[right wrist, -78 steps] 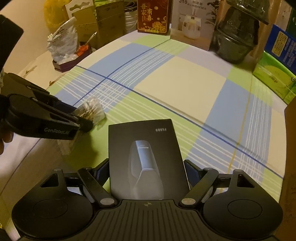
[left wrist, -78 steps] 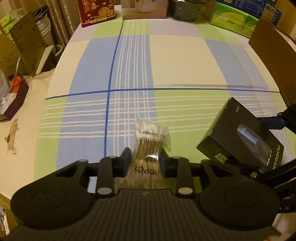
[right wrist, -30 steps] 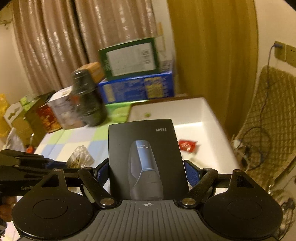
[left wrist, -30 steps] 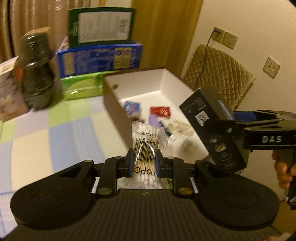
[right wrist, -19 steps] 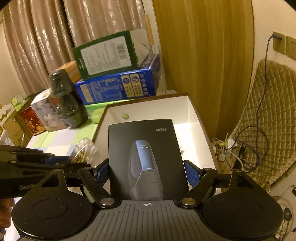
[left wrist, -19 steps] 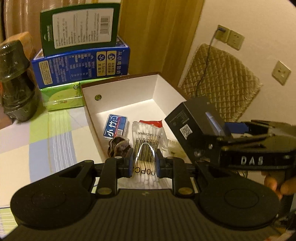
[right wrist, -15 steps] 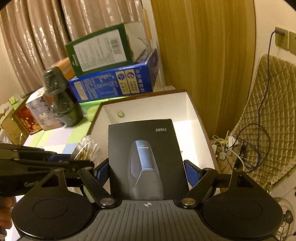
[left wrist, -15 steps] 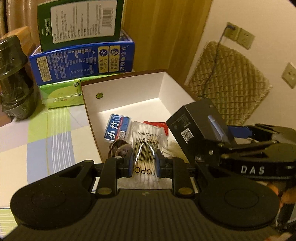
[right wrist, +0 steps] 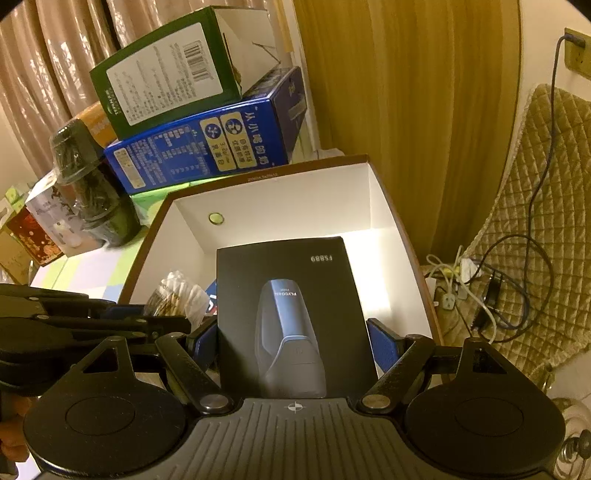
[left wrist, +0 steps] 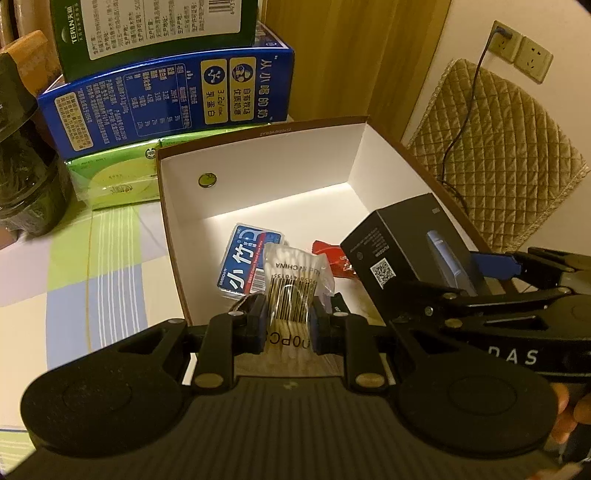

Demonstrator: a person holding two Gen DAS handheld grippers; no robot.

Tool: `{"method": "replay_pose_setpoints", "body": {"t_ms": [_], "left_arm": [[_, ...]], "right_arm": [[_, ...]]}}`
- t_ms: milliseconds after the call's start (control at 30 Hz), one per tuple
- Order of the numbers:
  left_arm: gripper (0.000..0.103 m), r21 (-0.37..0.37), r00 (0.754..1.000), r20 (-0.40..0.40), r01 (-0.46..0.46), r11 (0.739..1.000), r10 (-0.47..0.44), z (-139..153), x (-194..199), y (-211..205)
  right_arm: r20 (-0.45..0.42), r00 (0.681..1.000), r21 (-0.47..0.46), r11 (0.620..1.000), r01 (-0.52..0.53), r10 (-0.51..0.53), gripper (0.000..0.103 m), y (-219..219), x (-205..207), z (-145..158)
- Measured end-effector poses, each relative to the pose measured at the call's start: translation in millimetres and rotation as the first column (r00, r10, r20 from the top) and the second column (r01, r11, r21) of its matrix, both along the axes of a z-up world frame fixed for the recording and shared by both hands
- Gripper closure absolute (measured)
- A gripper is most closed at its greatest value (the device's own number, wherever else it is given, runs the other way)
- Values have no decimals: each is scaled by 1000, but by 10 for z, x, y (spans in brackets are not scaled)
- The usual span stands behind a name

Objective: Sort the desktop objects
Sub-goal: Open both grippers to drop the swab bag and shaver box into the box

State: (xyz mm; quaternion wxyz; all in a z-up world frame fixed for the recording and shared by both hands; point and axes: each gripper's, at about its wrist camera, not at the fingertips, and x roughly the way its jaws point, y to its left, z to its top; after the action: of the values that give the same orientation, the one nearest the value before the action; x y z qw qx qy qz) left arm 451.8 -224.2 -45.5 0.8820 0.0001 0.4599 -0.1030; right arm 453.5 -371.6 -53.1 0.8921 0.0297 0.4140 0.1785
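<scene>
My left gripper (left wrist: 288, 317) is shut on a clear bag of cotton swabs (left wrist: 295, 280) and holds it over the near edge of an open brown box with white inside (left wrist: 266, 162). My right gripper (right wrist: 293, 341) is shut on a black shaver box (right wrist: 288, 317) and holds it above the same open box (right wrist: 273, 199). The shaver box (left wrist: 410, 254) shows at the right of the left wrist view. The swab bag (right wrist: 177, 295) shows at the left of the right wrist view. A blue pack (left wrist: 247, 262) and a red packet (left wrist: 332, 258) lie in the box.
A blue carton (left wrist: 166, 99) with a green carton (left wrist: 147, 33) on top stands behind the open box. A dark jar (left wrist: 22, 147) stands at the left on the checked cloth (left wrist: 92, 266). A quilted chair back (left wrist: 498, 155) and cables (right wrist: 480, 288) are to the right.
Both grippers have moved from over the cloth to above the open box, carrying their objects. In the last half second they came a little closer and lower over it.
</scene>
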Motion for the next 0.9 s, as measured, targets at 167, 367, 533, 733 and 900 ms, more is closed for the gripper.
{"method": "replay_pose_setpoints", "body": {"t_ms": [167, 367, 533, 733, 900], "left_arm": [[85, 0, 1000, -9, -2, 1000, 2, -43, 75, 21], [74, 6, 1000, 2, -14, 1000, 14, -35, 128, 64], [66, 7, 1000, 1, -28, 1000, 28, -17, 122, 119], [54, 9, 999, 15, -30, 1000, 30, 52, 38, 160], [33, 17, 999, 41, -17, 1000, 17, 162, -149, 157]], "right_arm": [[-16, 1000, 12, 1000, 2, -2, 24, 11, 106, -44], [-25, 1000, 17, 1000, 7, -7, 24, 26, 184, -75], [-10, 1000, 40, 999, 5, -4, 24, 40, 230, -88], [6, 1000, 74, 997, -17, 17, 21, -16, 191, -7], [35, 999, 98, 995, -36, 33, 7, -121, 0, 122]]}}
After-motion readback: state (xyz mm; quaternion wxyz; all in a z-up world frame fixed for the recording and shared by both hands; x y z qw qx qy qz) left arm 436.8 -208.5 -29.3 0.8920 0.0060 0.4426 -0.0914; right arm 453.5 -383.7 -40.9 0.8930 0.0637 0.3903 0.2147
